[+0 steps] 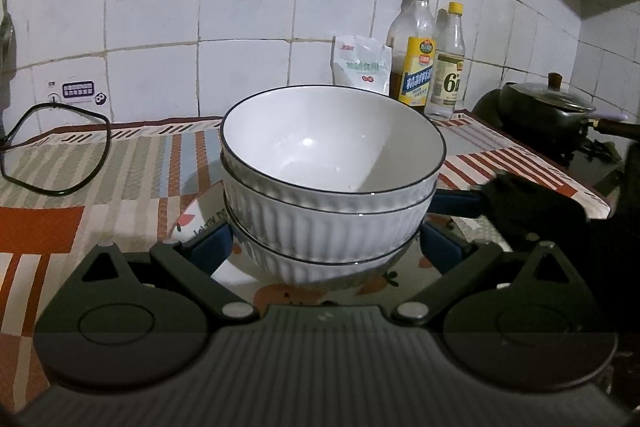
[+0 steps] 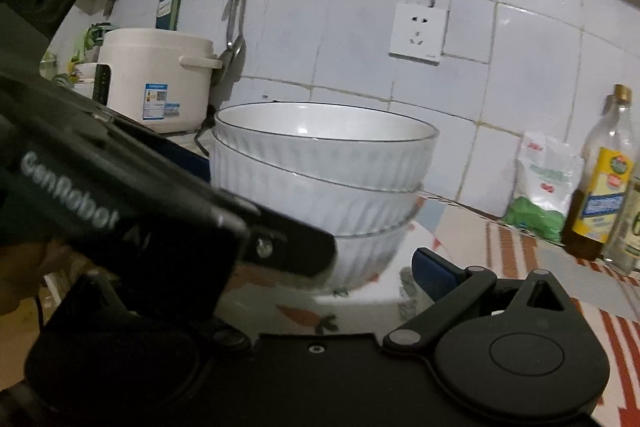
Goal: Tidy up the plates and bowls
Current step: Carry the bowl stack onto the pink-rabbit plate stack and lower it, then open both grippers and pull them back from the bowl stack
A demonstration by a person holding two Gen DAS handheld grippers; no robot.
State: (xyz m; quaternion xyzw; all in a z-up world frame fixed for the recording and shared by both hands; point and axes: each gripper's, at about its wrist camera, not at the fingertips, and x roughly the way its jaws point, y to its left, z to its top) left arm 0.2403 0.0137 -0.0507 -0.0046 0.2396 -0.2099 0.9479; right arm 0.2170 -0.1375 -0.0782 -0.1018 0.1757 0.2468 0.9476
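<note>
Three white ribbed bowls with dark rims [image 1: 332, 187] [image 2: 320, 179] are nested in a stack on a carrot-print plate [image 1: 236, 273] [image 2: 360, 303]. My left gripper [image 1: 326, 247] is open, and its blue pads [image 1: 212, 243] flank the lowest bowl on both sides. I cannot tell whether they touch it. My right gripper [image 2: 332, 279] reaches in from the right at plate level and looks open. One of its blue fingers [image 2: 436, 275] shows beside the stack, and the other is hidden behind the left gripper's body [image 2: 120, 195].
A striped cloth [image 1: 120, 163] covers the counter, with a black cable [image 1: 60, 151] lying at the left. Oil and vinegar bottles [image 1: 416, 67] and a salt bag [image 1: 360, 63] stand against the tiled wall. At the far right is a lidded pan [image 1: 548, 107]. A rice cooker [image 2: 156, 79] sits at the left.
</note>
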